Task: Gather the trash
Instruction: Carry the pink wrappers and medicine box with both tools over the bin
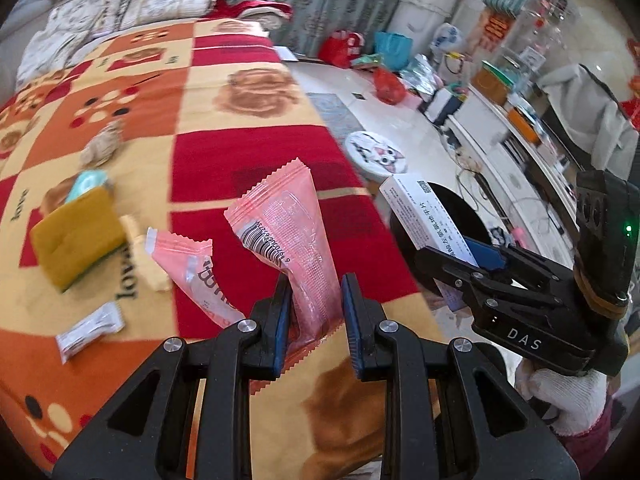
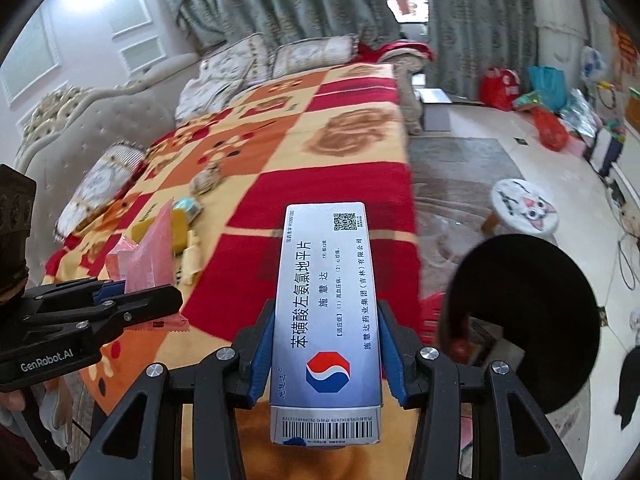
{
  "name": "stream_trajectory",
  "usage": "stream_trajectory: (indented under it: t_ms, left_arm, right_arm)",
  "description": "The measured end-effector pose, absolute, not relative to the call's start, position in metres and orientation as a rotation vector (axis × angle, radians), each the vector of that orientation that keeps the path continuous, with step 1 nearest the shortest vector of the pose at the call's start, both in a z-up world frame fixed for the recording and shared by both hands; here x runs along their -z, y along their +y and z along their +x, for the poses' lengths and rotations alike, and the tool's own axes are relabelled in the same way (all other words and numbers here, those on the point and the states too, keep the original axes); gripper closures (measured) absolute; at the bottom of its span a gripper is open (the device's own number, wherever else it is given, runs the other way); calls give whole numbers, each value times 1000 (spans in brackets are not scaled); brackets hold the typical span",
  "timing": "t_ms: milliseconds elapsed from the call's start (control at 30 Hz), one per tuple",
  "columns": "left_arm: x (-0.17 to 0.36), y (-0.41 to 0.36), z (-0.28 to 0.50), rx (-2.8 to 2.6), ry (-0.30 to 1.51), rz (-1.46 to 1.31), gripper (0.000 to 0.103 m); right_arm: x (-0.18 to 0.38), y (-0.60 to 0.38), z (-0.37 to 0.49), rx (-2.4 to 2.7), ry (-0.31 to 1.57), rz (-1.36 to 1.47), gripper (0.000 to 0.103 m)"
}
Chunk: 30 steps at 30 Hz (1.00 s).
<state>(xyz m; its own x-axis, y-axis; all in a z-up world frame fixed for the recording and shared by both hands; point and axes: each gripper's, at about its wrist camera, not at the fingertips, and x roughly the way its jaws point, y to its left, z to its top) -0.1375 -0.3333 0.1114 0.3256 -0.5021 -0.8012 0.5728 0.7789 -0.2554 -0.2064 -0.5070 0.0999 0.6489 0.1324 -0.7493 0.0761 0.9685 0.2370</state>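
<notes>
My left gripper is shut on a pink snack wrapper, held upright above the bed; it also shows in the right wrist view. My right gripper is shut on a white and blue medicine box, held over the bed's edge beside the black trash bin. In the left wrist view the box sits in front of the bin. On the blanket lie another pink wrapper, a small white packet, a yellow sponge and a crumpled tissue.
The bed carries a red, orange and cream checked blanket with pillows at its head. A cat-face stool stands on the floor past the bin. Bags and shelves line the far wall.
</notes>
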Motion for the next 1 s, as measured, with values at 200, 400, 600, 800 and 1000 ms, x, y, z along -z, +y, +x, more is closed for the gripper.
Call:
stream_trajectory:
  t_ms: [200,400,600,800,1000]
  left_arm:
    - [-110,-374,-138,772,1035,87,81]
    - [-105,-415,-140,819,1046,123,81]
    - [-102,-447,-140,850,1051,147,81]
    - [-94,-474,-139,873,1064,167,81]
    - [-86,-497,-136,918,1080,159,81]
  right_arm:
    - [-98,-543,-218,40,866,292,58]
    - [-92,-579,-229,109,871,338,58]
    - [-87,-609,-239,157,869,379,58]
    - [-80,-632,-244,190,871,413,58]
    - [-73,-653,-247,216,874,440,58]
